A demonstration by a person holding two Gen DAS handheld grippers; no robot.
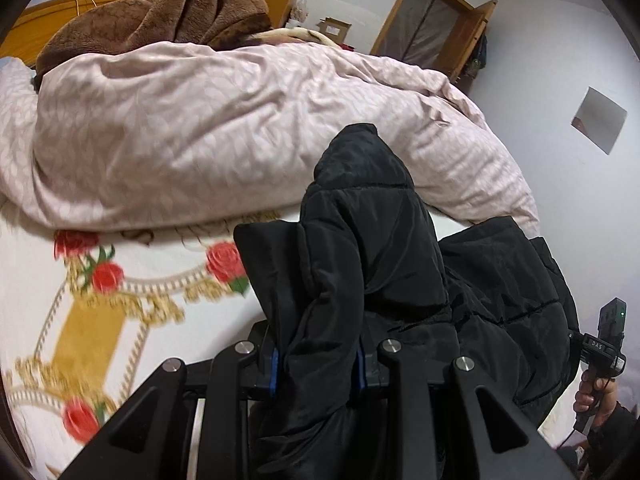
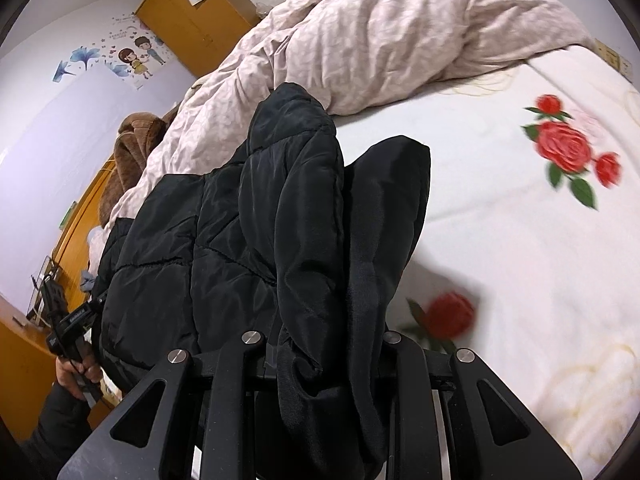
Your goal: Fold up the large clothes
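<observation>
Jacket (image 1: 360, 248) bunched, unfolded, above far bed (image 1: 132, 304); my left gripper (image 1: 318, 368) and right gripper (image 2: 328, 354) each clamp its padding.

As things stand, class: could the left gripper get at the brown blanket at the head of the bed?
Probably not. The left gripper is shut on the black jacket, and the pink quilt lies heaped between it and the brown blanket.

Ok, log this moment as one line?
task: fold | item: black quilted padded jacket | left jaws: clamped on jacket | right jaws: clamped on jacket | surface: rose-print bedsheet
</observation>
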